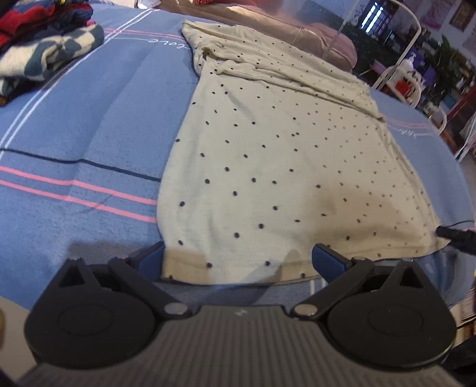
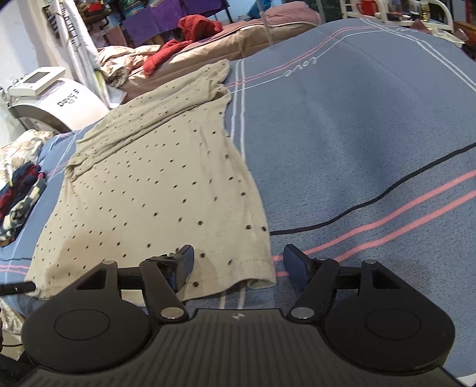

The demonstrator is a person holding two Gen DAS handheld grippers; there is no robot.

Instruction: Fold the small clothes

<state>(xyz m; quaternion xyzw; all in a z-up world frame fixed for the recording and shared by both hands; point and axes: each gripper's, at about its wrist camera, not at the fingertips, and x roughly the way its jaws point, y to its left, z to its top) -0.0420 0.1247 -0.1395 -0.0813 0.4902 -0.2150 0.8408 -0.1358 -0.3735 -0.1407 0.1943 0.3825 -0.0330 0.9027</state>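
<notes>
Two grippers, left gripper and right gripper, are held agape at the near hem corners of the limp, light dotted shirt spread flat on the blue bedspread; hem corners are judged best pinched.

light: soft, even indoor daylight, fairly bright | shadows: faint grey patches on the dotted shirt and blue bedspread just ahead of each gripper | glare: bright window far back | blur: room edges smeared, centre sharp | distortion: strong fisheye bowing, bedspread stripes curve
</notes>
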